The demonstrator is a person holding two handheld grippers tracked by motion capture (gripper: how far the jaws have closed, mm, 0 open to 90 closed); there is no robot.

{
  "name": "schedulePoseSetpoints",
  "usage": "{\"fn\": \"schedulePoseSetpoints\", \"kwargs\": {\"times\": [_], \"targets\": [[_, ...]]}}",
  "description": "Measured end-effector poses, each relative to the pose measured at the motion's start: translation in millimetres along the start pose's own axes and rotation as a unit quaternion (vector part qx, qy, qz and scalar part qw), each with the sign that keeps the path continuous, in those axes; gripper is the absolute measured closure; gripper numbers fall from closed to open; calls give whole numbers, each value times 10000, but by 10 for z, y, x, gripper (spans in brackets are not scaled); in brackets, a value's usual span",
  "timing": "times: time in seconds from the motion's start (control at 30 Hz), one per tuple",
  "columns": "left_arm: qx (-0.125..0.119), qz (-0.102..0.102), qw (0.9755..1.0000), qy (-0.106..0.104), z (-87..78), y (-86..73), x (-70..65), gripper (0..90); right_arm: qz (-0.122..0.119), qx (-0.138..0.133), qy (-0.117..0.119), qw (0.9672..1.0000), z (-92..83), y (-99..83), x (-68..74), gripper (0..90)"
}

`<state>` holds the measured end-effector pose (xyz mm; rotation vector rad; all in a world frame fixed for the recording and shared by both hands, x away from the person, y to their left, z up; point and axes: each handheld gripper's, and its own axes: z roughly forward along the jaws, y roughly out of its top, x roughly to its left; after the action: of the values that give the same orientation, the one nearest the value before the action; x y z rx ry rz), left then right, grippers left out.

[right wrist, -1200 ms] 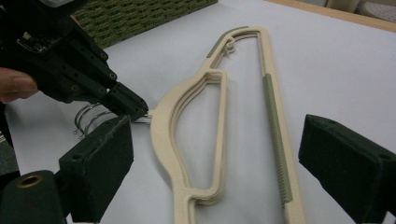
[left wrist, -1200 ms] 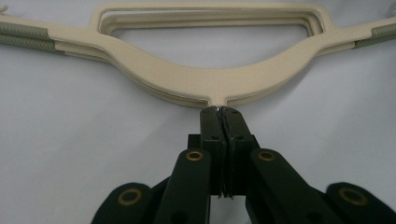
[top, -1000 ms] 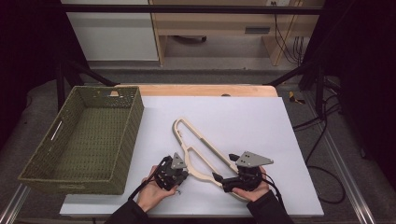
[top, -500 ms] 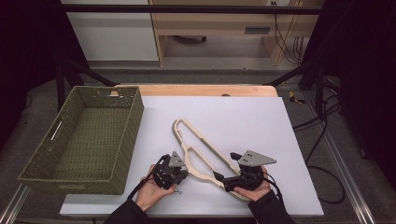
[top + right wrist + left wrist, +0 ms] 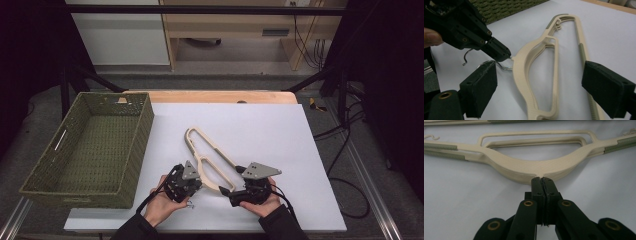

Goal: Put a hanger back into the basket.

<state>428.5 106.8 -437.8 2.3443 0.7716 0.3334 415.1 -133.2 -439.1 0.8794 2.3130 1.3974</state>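
Two cream plastic hangers (image 5: 215, 160) lie stacked on the white table, running from the middle toward the front. My left gripper (image 5: 198, 182) is shut on a thin wire hook (image 5: 505, 67) at the neck of the hangers (image 5: 524, 168); its jaws (image 5: 542, 180) are pressed together there. A second wire hook (image 5: 466, 59) curls loose beside it. My right gripper (image 5: 231, 180) straddles one curved arm of the hangers (image 5: 524, 75). Its jaws have just been closing, but the pads (image 5: 482, 82) still stand wide apart and clear of the plastic.
A green woven basket (image 5: 142, 130) stands at the table's left, close to the left hand; its wall (image 5: 506, 6) shows behind the left gripper. A wooden strip (image 5: 215, 96) runs along the table's far edge. White surface lies to the right and beyond the hangers.
Both hands stay where they were at the near end of the hangers. The right gripper has edged slightly to the left; the hangers have not moved.
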Motion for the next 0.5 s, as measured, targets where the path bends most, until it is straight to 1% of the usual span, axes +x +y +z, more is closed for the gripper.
{"fn": "schedulePoseSetpoints", "kwargs": {"times": [0.17, 0.3, 0.33, 0.37, 0.4, 0.43, 0.47, 0.5], "targets": [[-4, 6, 10000, -38, -46, 48, -1, 884, -202, 299, 76, 9993, 160, 16, 99, 177], [-53, 31, 10000, -40, -99, 94, -4, 884, -305, 508, 102, 9982, 292, 21, 137, 244], [-78, 19, 10000, -31, -109, 103, -9, 884, -336, 693, 115, 9970, 351, 15, 156, 285], [-72, 28, 10000, -34, -121, 111, -11, 884, -336, 693, 115, 9970, 351, 15, 156, 285], [-86, 25, 10000, -34, -126, 115, -13, 884, -387, 797, 122, 9960, 374, 11, 164, 308], [-81, 27, 10000, -25, -131, 119, -17, 884, -414, 868, 95, 9953, 395, 8, 171, 337], [-71, 31, 10000, -10, -131, 121, -19, 884, -471, 962, 40, 9942, 421, 13, 191, 413], [-69, 48, 10000, 13, -129, 121, -23, 884, -471, 962, 40, 9942, 421, 13, 191, 413]]}}
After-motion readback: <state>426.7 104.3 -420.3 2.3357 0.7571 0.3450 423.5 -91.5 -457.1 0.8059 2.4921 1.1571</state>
